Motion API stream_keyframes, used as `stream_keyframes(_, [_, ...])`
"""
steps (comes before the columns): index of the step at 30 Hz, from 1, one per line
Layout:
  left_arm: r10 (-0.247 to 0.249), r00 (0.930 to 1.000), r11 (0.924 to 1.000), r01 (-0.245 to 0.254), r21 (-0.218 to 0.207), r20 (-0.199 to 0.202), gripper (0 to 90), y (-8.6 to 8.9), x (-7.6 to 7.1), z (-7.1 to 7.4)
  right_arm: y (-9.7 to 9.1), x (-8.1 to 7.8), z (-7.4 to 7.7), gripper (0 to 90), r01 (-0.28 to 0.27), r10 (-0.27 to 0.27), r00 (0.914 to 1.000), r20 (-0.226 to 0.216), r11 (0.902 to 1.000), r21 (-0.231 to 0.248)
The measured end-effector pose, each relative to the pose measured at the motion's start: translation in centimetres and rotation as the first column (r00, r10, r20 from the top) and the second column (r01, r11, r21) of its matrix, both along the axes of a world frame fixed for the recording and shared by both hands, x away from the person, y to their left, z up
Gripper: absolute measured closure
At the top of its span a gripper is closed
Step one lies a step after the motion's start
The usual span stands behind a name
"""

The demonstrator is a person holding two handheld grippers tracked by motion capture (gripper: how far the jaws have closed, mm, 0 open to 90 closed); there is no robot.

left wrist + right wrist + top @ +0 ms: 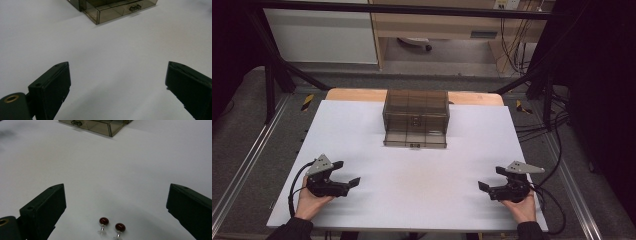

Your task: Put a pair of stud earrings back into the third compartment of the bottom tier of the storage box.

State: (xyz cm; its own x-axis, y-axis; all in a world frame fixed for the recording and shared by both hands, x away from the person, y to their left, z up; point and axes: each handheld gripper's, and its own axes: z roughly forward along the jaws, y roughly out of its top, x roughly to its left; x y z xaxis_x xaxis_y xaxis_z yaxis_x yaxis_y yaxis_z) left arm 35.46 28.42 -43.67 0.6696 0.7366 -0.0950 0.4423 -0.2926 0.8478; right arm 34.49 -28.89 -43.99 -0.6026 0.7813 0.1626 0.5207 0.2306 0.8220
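A smoky see-through drawer box (415,112) stands at the back middle of the white table, its lowest drawer (414,138) pulled out toward me. My left gripper (348,172) rests near the front left corner, held by a hand, jaws wide apart with nothing between them (117,75). Over at the front right, my right gripper (490,178) is open too. In the right gripper view, two dark red stud earrings (104,221) (120,227) lie on the table between the jaws (116,197), touching neither. The drawer box (97,125) shows far ahead.
The white table sheet (412,200) stretches between the grippers and the box. Black frame posts (269,90) and metal rails flank the table. Cables (557,130) trail on the floor at the right.
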Motion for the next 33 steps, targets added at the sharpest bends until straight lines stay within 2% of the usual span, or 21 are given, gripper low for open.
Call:
stream_keyframes(4, [0.003, 1.0000, 1.0000, -0.003, 0.001, -0.001, 6.0, 0.06, 0.00, -0.01, -0.02, -0.11, -0.03, 7.9, 0.022, -0.023, 0.9995, -0.020, 0.9984, -0.053])
stream_keyframes(6, [0.004, 1.0000, 1.0000, -0.004, 0.000, -0.001, 6.0, 0.07, 0.00, -0.03, -0.03, -0.12, -0.03, 10.8, 0.024, -0.025, 0.9995, -0.022, 0.9980, -0.058])
stream_keyframes(18, [0.009, 1.0000, 1.0000, -0.009, -0.001, -0.003, 6.1, 0.09, -0.03, -0.03, -0.37, -0.75, -0.45, 39.9, 0.043, -0.052, 0.9971, -0.056, 0.9874, -0.152])
stream_keyframes(20, [0.010, 0.9999, 0.9999, -0.010, -0.003, -0.004, 6.1, 0.11, -0.02, -0.03, -0.40, -0.82, -0.51, 47.0, 0.044, -0.057, 0.9950, -0.082, 0.9866, -0.157])
stream_keyframes(26, [0.015, 0.9999, 0.9999, -0.015, -0.004, -0.004, 6.2, 0.18, -0.02, 0.01, -0.23, -0.81, -0.70, 57.4, 0.036, -0.058, 0.9908, -0.122, 0.9836, -0.177])
stream_keyframes(33, [0.018, 0.9998, 0.9998, -0.018, -0.002, -0.008, 6.2, 0.23, 0.02, -0.09, -0.19, -0.72, -0.89, 65.0, 0.023, -0.047, 0.9901, -0.132, 0.9839, -0.177])
